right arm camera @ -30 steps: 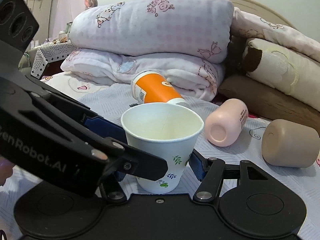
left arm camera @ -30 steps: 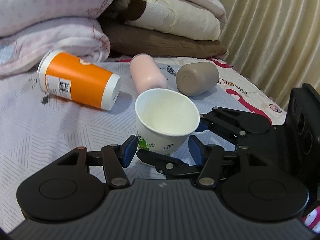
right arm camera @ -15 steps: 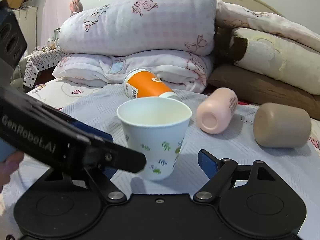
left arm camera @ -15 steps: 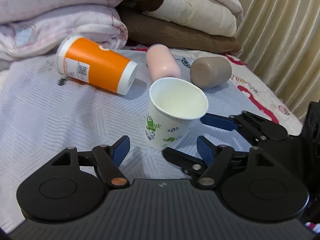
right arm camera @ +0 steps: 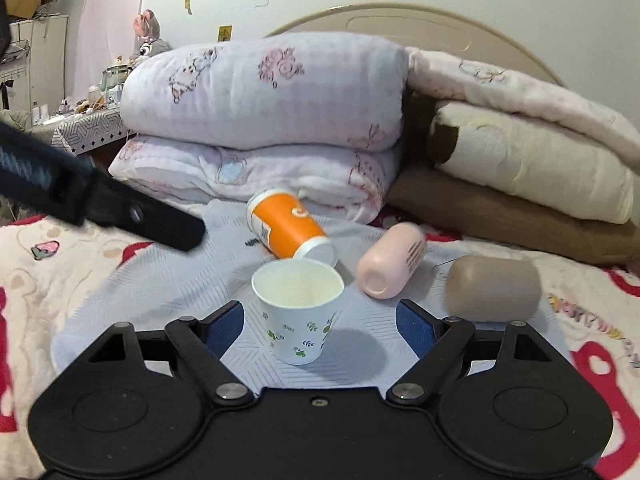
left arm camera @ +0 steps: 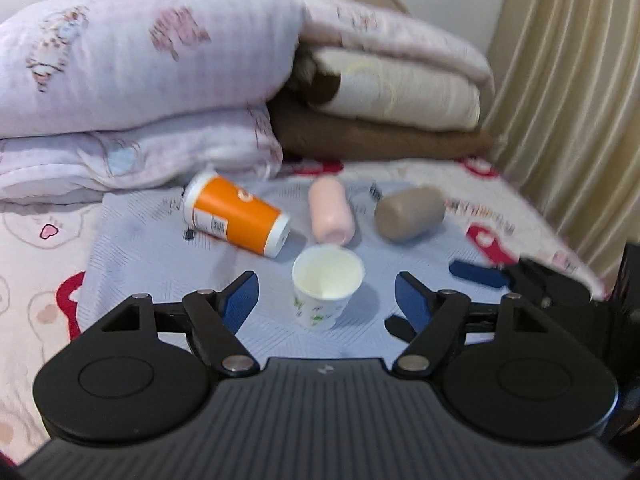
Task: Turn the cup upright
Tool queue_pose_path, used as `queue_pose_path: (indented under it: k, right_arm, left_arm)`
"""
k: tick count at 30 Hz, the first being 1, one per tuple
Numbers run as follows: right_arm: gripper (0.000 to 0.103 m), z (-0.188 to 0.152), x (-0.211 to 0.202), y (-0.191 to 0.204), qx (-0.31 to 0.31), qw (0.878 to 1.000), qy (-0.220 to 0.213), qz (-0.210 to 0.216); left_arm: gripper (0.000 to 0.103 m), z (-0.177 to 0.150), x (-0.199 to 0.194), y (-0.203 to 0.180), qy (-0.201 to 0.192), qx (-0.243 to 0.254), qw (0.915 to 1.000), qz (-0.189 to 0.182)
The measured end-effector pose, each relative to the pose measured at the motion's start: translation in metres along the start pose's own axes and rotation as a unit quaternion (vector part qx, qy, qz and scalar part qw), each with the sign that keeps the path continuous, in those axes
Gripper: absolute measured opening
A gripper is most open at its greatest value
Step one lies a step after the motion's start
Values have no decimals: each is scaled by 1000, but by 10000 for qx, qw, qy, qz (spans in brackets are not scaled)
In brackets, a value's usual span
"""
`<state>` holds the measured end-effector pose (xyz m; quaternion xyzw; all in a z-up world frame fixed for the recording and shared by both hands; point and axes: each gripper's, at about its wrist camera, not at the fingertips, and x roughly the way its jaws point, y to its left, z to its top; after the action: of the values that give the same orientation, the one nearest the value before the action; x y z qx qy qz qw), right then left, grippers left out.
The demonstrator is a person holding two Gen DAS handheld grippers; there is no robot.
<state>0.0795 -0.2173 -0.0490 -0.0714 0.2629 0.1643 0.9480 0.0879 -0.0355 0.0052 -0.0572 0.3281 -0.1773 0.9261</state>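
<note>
A white paper cup with green leaf prints (left arm camera: 326, 286) (right arm camera: 298, 310) stands upright on the pale blue cloth, mouth up and empty. My left gripper (left arm camera: 326, 292) is open, its blue pads wide on either side of the cup and drawn back from it. My right gripper (right arm camera: 320, 322) is open too, with the cup free between its pads, touching neither. An orange cup (left arm camera: 236, 216) (right arm camera: 288, 228), a pink cup (left arm camera: 330, 210) (right arm camera: 390, 266) and a brown cup (left arm camera: 410, 214) (right arm camera: 492, 286) lie on their sides behind it.
Folded quilts and blankets (right arm camera: 264, 120) are stacked at the bed's head behind the cups. A beige curtain (left arm camera: 568, 100) hangs at the right. The left gripper's finger (right arm camera: 120, 212) crosses the right wrist view at the left.
Both grippers have let go of the paper cup, opened wide and pulled back and up. The cup now stands alone and upright on the cloth.
</note>
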Motion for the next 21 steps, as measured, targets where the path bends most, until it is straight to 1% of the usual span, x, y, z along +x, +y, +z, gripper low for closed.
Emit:
queue_pose_path:
  k: [2,4,6,8,10,11,15,17,19,21]
  right_arm:
    - [87,7,-15,2,22,9999,22,-99]
    - [87,12,-28,5,54,9996,112,-245]
    - [87,16,-40,5,238,9990,202,-321]
    - [87,19,-56,5,537,9981,233,-214]
    - [87,23,-71,7,657,9975,239,-118]
    - [87,24,-77,10,671,9974,237,-135]
    - [87,28,-100,16,738,9967,178,-277]
    - [91,30,-109,19,743,9964,151,-387]
    - [94,31,-114,23,746,9957,152,-527]
    - [96,30,-115,24,826,9943,224,-629]
  left_arm:
    - [75,5,-19,-2,-96,-18,9999,64]
    - [75,7,-36,-7,-154,95,9996,222]
    - [76,6,-48,-11,-148,129,9991,380]
    - [77,1,-58,-11,-138,31,9988,463]
    - [77,-5,-66,-9,-229,-132,9978,616]
    - [77,-7,-69,-8,-234,-179,9971,705]
    - [77,-15,-82,-12,-346,-41,9947,966]
    - [81,-19,-87,-13,-364,25,9942,1015]
    - [83,-21,-90,-13,-305,7,9945,999]
    - [88,-25,-92,-15,-244,52,9951,954]
